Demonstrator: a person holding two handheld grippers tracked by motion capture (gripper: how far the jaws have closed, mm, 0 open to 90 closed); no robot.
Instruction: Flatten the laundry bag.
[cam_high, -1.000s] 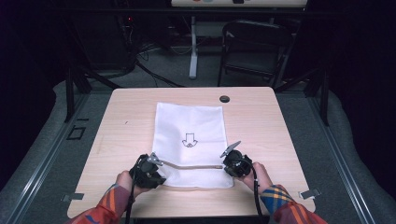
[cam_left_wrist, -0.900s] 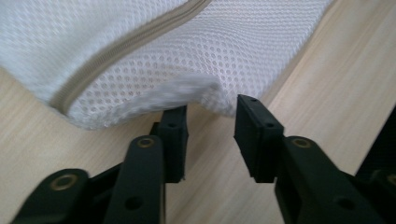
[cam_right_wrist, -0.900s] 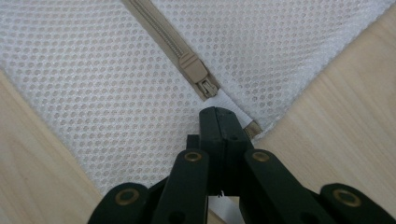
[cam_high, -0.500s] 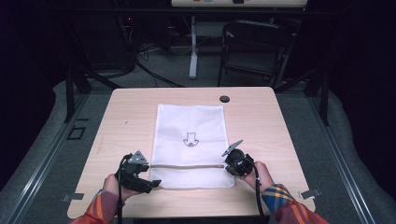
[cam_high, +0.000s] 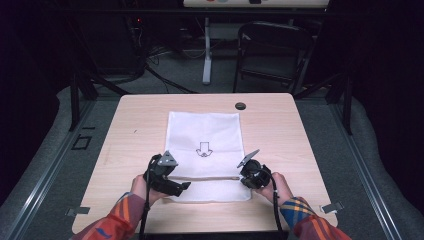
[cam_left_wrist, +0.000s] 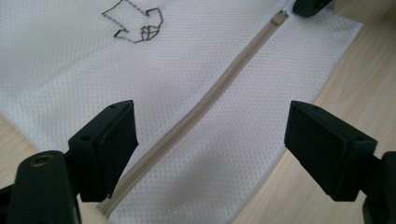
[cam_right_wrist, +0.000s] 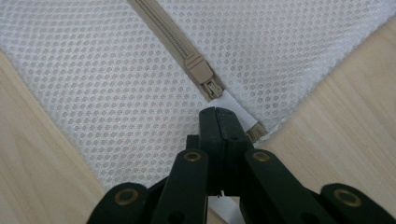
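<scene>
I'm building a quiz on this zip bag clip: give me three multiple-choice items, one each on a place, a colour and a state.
1. Where does the small dark disc lie?
A. on the bag
B. on the table beyond the bag
C. by the person's hands

2. What colour is the zipper?
A. beige
B. red
C. black

3. How do the left tongs stand?
A. shut on the zipper
B. open over the zipper
C. shut on the table edge

Answers: B, the disc sits past the white mesh bag; A, the tape is beige; B, both pads stand apart, having just been opening, the zipper below them.
</scene>
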